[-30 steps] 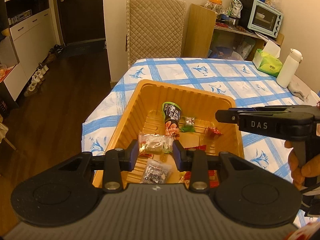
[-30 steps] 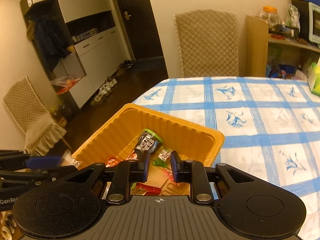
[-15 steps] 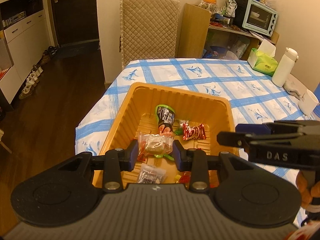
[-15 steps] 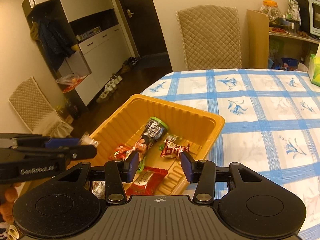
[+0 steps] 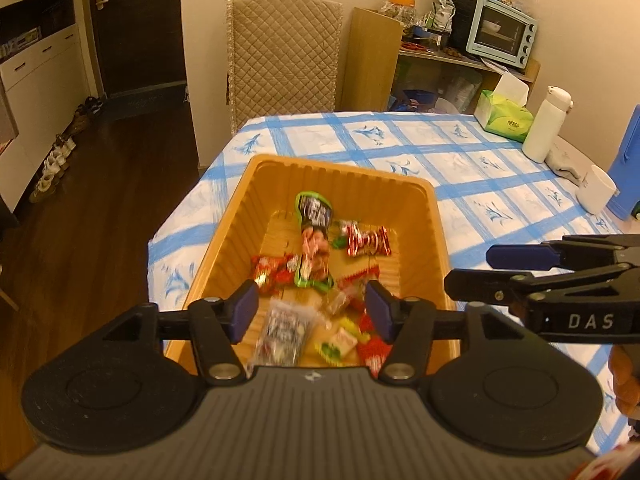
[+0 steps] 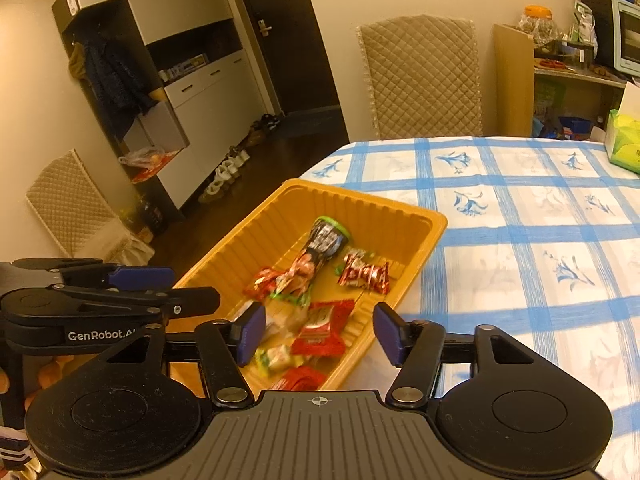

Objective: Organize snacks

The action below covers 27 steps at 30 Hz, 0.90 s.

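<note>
An orange plastic tray [image 5: 236, 224] [image 6: 434, 226] sits at the near corner of the blue-checked table and holds several wrapped snacks. Among them are a long green-edged dark packet [image 5: 314, 236] [image 6: 316, 256] and a red twisted candy [image 5: 367, 241] [image 6: 364, 273]. My left gripper [image 5: 312, 312] hangs over the tray's near end, its jaws opening, nothing pressed between them; a clear packet [image 5: 282, 332] lies blurred just below. My right gripper [image 6: 320, 332] also hovers above the tray's near end, jaws opening and empty, over a red packet [image 6: 320, 330].
A quilted chair [image 5: 282, 56] stands at the table's far end. A green tissue box [image 5: 506, 122], a white bottle [image 5: 546, 130] and a white cup [image 5: 598, 196] sit at the right. Shelves with a small oven [image 5: 500, 36] line the wall. Dark floor drops off left.
Both grippers have opened. The left one let go of the clear packet, which dropped into the tray; the right one released the red twisted candy there. Both hands drew back a little.
</note>
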Each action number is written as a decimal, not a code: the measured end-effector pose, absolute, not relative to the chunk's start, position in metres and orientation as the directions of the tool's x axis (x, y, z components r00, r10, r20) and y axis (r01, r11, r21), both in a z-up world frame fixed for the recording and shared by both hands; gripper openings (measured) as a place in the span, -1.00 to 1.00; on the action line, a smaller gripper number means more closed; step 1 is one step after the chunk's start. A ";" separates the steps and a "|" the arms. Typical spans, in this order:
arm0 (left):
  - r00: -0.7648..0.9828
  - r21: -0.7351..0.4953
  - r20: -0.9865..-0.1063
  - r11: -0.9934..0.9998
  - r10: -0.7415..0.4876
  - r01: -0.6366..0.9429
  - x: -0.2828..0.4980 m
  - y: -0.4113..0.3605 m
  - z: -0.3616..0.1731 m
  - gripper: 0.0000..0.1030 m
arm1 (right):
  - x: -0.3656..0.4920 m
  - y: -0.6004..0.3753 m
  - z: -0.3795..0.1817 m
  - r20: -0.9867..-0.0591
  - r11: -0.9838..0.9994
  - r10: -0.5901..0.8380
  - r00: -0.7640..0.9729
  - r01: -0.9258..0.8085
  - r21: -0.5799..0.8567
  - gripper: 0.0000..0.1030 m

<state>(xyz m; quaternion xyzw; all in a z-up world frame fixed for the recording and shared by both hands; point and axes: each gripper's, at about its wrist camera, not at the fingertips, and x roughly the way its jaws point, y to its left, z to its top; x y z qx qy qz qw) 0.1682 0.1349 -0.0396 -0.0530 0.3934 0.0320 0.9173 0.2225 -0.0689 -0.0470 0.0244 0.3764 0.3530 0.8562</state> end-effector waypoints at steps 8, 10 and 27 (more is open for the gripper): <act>0.662 -0.070 -0.749 0.988 0.040 -0.138 0.125 0.130 -0.031 0.27 | 0.188 -0.080 -0.037 -0.645 0.757 0.609 0.462 -0.581 0.299 0.52; 0.663 -0.078 -0.748 0.987 0.034 -0.139 0.115 0.127 -0.027 0.33 | 0.179 -0.084 -0.034 -0.650 0.762 0.603 0.463 -0.577 0.295 0.54; 0.618 -0.067 -0.778 0.962 0.115 -0.264 0.053 0.054 -0.005 0.43 | 0.135 -0.145 -0.028 -0.695 0.750 0.578 0.427 -0.614 0.247 0.59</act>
